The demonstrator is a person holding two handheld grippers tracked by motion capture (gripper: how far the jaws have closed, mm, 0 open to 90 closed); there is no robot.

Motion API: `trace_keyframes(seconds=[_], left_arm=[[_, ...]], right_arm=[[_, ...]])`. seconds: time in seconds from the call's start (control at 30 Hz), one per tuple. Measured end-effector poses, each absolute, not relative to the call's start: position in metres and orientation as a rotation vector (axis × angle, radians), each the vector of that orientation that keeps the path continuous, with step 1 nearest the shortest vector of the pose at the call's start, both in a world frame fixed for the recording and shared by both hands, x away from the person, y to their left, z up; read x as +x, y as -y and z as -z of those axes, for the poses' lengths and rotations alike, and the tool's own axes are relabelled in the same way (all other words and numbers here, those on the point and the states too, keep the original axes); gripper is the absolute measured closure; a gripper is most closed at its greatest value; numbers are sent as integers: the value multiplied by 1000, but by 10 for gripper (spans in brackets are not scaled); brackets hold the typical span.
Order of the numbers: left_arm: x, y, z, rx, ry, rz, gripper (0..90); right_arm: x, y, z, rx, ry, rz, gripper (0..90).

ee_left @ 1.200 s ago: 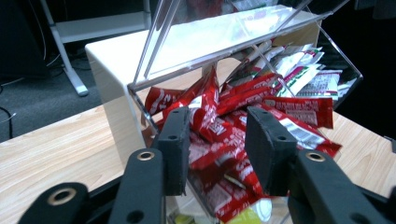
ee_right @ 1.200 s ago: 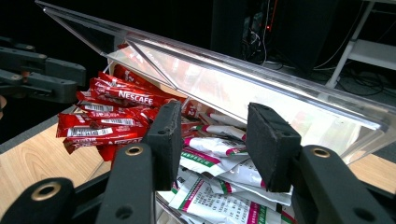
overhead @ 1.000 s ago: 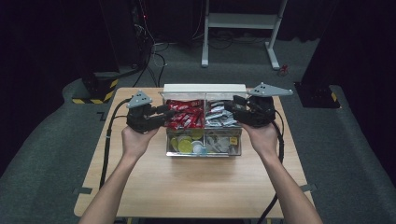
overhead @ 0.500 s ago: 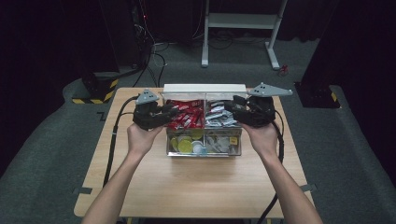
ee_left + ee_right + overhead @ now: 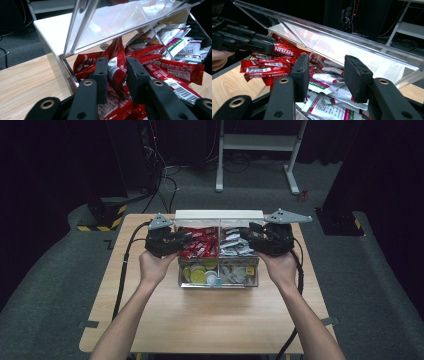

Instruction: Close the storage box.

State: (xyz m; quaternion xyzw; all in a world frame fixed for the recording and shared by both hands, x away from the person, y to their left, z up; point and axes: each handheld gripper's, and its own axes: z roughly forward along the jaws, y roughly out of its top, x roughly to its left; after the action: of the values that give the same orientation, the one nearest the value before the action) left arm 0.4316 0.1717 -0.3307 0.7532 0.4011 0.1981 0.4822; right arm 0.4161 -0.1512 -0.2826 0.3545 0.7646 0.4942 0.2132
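One glossy red sachet (image 5: 117, 65) (barcode showing) sits clamped in the left gripper (image 5: 117, 72); right gripper (image 5: 329, 75) gapes.

The left tongs (image 5: 186, 239) have slid rightward into the red sachets (image 5: 200, 245), now closing around one of them.

High view overhead, facing forward, gripper views close, perhaps opposed, sharing the clear box (image 5: 218, 270).

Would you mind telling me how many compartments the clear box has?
4. The box has red sachets back left, white sachets back right, yellow discs front left, and small items front right.
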Motion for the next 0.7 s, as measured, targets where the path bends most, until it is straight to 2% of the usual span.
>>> trace_keyframes(seconds=[0.17,0.23,0.7], left_arm=[[432,-173,330,1831,-982,-490,767],[430,-175,329,1821,-970,-479,824],[416,-182,320,1792,-912,-446,857]], right_arm=[[416,150,283,988,-2125,-1368,560],[416,150,283,988,-2127,-1367,560],[416,150,283,984,-2125,-1365,560]])
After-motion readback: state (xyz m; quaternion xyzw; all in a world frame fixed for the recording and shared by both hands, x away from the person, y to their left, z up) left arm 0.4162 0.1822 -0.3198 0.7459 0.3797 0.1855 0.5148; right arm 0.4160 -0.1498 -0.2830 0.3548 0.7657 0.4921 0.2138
